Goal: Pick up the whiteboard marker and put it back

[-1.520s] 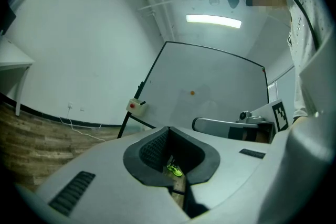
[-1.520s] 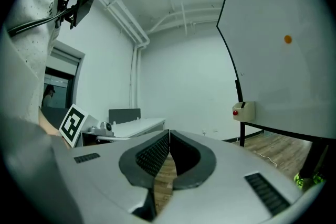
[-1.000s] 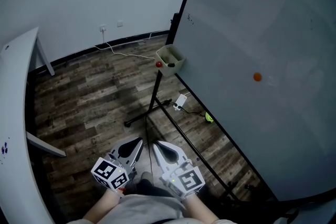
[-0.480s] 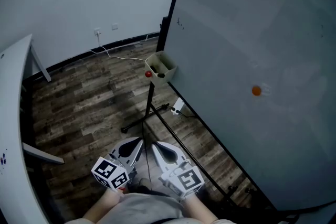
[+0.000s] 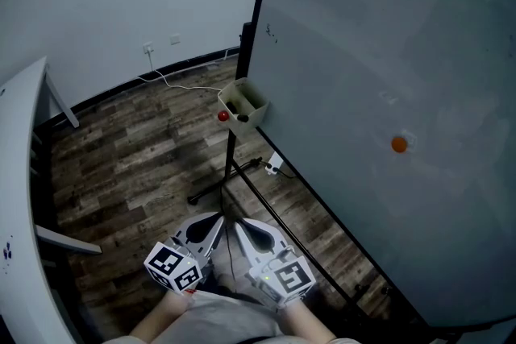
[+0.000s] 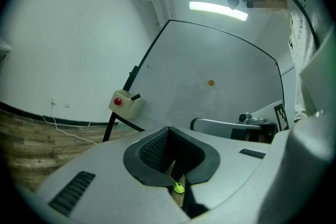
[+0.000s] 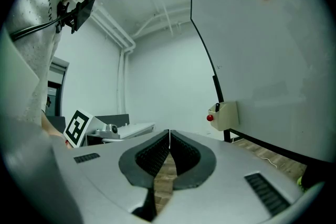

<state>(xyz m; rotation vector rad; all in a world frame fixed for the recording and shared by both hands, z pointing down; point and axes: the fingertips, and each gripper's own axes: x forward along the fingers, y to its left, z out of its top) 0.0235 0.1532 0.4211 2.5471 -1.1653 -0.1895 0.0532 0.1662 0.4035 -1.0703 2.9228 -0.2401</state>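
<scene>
Over on the far left, we have the curved edge of a white tabletop (image 5: 18, 173) sweeping down the frame, one of its legs (image 5: 60, 93) slanting toward the wall. Beside it the wooden floor (image 5: 129, 157) opens wide, plenty of room there, with a thin white cable (image 5: 193, 87) trailing from the wall socket (image 5: 147, 48).

Down at the bottom we see the left gripper (image 5: 214, 218), jaws pressed together with only a sliver of floor showing between the pads. Just beside it is the right gripper (image 5: 240, 225), likewise closed and carrying nothing.

Ahead of them the black stand legs (image 5: 222, 181) splay across the boards, and a white power strip (image 5: 275, 165) lies just past them. Up the pole sits the beige holder box (image 5: 244, 110), fixed at the whiteboard's left edge, with a red knob (image 5: 223, 116) on its side.

And we spot the whiteboard marker (image 6: 135, 97): dark, poking up out of that box, well apart from both grippers.

To the right the whiteboard (image 5: 387, 52) fills everything. Its black frame runs along the floor, and a lone orange magnet (image 5: 398, 144) is stuck to its face.
</scene>
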